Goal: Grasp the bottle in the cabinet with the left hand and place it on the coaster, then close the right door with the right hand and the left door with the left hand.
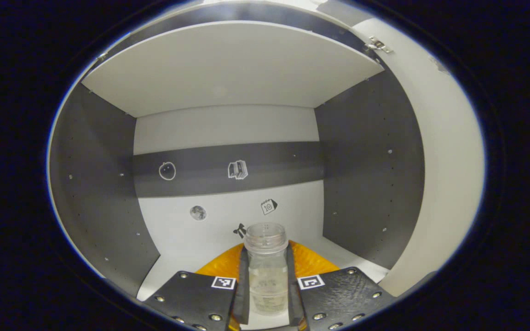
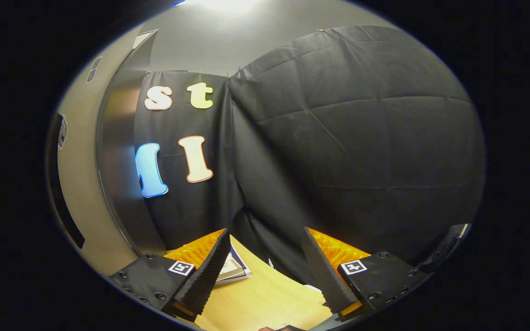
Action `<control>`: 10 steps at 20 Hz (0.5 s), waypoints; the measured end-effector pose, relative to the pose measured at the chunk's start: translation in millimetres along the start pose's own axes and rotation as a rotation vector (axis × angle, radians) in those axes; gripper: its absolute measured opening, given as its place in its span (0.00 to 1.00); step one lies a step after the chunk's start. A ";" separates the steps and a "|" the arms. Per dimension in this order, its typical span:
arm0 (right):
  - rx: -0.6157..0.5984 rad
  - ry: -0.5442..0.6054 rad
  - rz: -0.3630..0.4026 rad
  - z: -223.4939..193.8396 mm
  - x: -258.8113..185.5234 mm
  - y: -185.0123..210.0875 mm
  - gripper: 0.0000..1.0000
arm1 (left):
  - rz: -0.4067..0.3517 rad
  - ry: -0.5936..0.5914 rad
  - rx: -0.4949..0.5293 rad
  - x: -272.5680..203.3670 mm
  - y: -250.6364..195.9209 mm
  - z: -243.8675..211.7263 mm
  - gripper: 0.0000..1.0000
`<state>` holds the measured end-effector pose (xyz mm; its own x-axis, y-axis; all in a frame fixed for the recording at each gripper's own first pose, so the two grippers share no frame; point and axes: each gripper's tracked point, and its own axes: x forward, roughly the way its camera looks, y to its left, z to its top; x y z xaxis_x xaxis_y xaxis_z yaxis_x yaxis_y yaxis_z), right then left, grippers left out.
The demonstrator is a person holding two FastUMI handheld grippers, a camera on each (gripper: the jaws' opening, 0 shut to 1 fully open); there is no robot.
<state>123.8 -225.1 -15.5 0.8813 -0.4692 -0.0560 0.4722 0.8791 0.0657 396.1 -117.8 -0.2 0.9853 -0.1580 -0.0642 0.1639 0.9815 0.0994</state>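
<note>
Your left hand-held gripper point(image 1: 267, 294) pinches the clear bottle point(image 1: 266, 271) between both fingers, upright, inside the cabinet point(image 1: 228, 124) near the front edge of its floor. Your right hand-held gripper point(image 2: 265, 276) is spread wide, holding nothing, above the desk point(image 2: 265, 299)

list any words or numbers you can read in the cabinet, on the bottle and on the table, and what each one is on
"10": on the calendar sticker on the cabinet's back wall; small, so not certain.
bottle label: too blurred to read.
apple sticker, books sticker, moon sticker: pictures, no words.
booklet on the table, right gripper view: print too small to read.
</note>
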 end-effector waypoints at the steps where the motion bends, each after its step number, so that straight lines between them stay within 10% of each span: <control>1: 0.000 0.000 0.000 -0.1 -0.9 -0.9 0.99 | -0.001 -0.006 0.004 -4.4 1.5 3.0 0.31; 10: -0.003 0.005 0.040 -0.2 -23.8 7.2 0.96 | -0.048 -0.049 -0.051 -69.3 6.7 32.0 0.34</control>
<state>106.2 -207.6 -13.9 0.8992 -0.4337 -0.0582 0.4369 0.8972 0.0646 330.4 -103.8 36.7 0.9777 -0.2091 -0.0191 0.2098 0.9766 0.0462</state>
